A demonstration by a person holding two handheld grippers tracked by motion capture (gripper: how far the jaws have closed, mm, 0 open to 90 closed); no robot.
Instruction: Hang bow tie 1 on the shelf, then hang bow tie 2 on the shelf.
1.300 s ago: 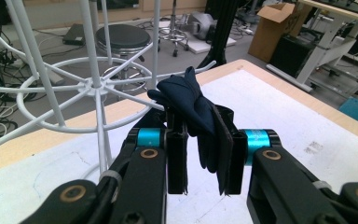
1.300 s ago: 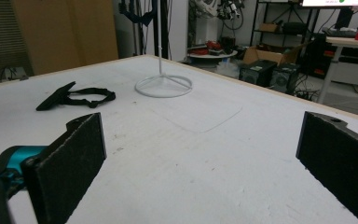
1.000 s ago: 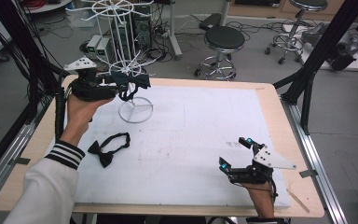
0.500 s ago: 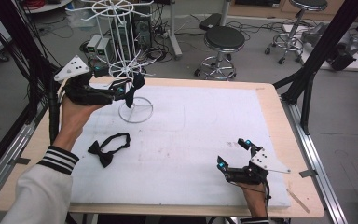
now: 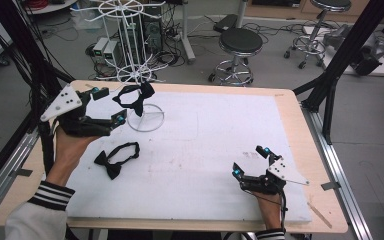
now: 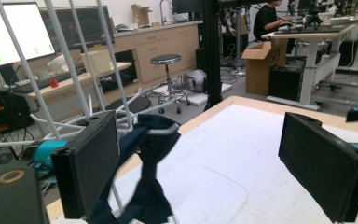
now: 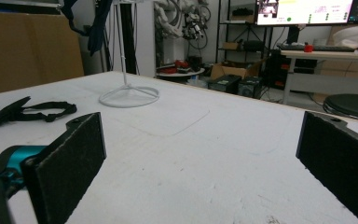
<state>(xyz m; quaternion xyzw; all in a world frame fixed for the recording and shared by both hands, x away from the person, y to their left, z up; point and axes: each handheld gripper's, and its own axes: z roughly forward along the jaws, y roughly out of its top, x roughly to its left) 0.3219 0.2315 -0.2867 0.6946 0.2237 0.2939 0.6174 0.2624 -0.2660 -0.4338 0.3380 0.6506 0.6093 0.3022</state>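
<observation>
Near the desk's far left corner, the left black hand-held gripper (image 5: 107,106) hovers with its jaws spread wide; they have just been opening and press on nothing. Just beside it, a dark navy fabric bow tie (image 5: 134,97) hangs from an arm of the white wire rotating display stand (image 5: 141,75), apart from the pads. Closer to the near left edge, a second black bow tie (image 5: 116,159) lies flat on the white foam desk mat (image 5: 200,145). Toward the near right corner, the right black hand-held gripper (image 5: 251,161) rests spread and empty.
</observation>
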